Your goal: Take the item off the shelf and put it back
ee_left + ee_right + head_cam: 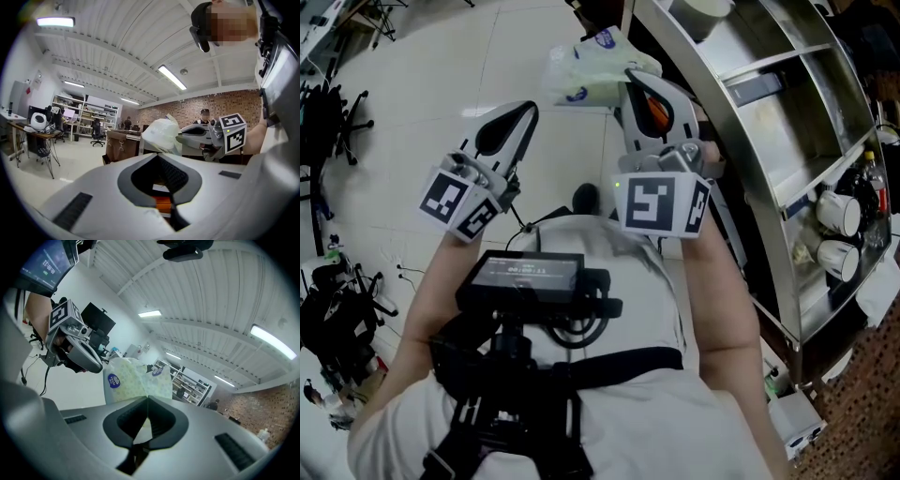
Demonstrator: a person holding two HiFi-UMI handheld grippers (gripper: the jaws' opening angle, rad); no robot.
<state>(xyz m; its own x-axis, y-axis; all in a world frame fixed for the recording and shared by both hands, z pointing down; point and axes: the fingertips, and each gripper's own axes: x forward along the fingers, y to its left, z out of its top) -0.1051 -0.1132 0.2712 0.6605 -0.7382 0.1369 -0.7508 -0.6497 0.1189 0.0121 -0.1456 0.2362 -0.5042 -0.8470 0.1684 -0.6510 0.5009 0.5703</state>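
**Tissue pack held clear of the shelf**

The steel shelf (787,112) fills the head view from 1 to 4 o'clock (mugs (837,214) lie on a lower level). The tissue pack (581,67) hangs at 12 o'clock, left of the shelf and above the floor (441,84), its edge pinched by the right tongs (630,77). The left tongs (529,109), at 10 o'clock, are pressed together on nothing.

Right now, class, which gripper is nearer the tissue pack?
Right. The right gripper is shut on the tissue pack, pinching its wrapper; the left gripper, also shut, hangs off to the pack's left, not touching it.
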